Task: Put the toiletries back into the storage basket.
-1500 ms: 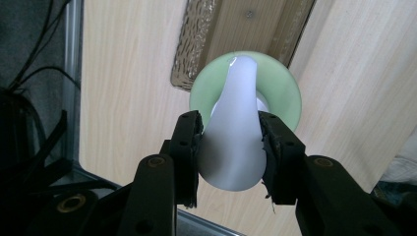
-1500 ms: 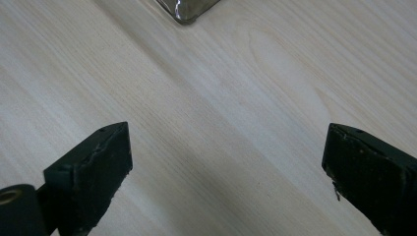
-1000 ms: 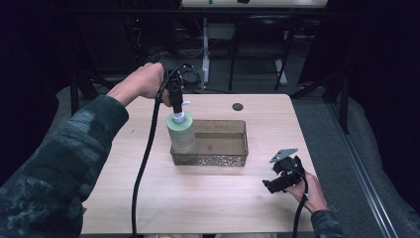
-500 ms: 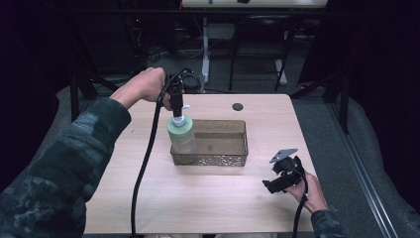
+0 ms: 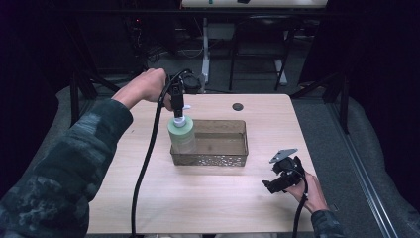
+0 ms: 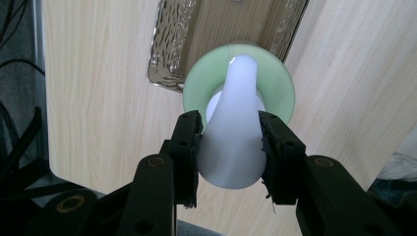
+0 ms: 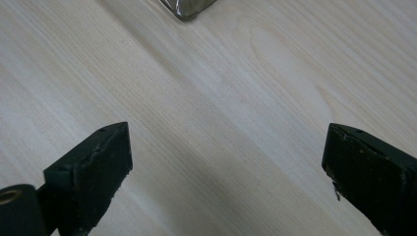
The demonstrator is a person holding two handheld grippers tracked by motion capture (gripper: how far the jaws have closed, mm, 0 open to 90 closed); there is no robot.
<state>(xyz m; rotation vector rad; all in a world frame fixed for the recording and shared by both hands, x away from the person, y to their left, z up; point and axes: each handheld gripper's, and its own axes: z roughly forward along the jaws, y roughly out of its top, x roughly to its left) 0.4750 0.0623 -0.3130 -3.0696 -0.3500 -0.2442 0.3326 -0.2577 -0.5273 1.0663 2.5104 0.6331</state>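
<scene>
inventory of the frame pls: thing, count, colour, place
pump bottle: 1, pale green body with white pump head, upright at the left end of the basket, gripped by the pump head
mesh basket: 1, dark metal, rectangular, table centre
table: 1, light wood
round hole cover: 1, black, far side of the tabletop
left gripper: 1, black, pointing down, shut on the pump head
right gripper: 1, black, open above bare tabletop, near right
sleeve: 1, camouflage, left forearm
</scene>
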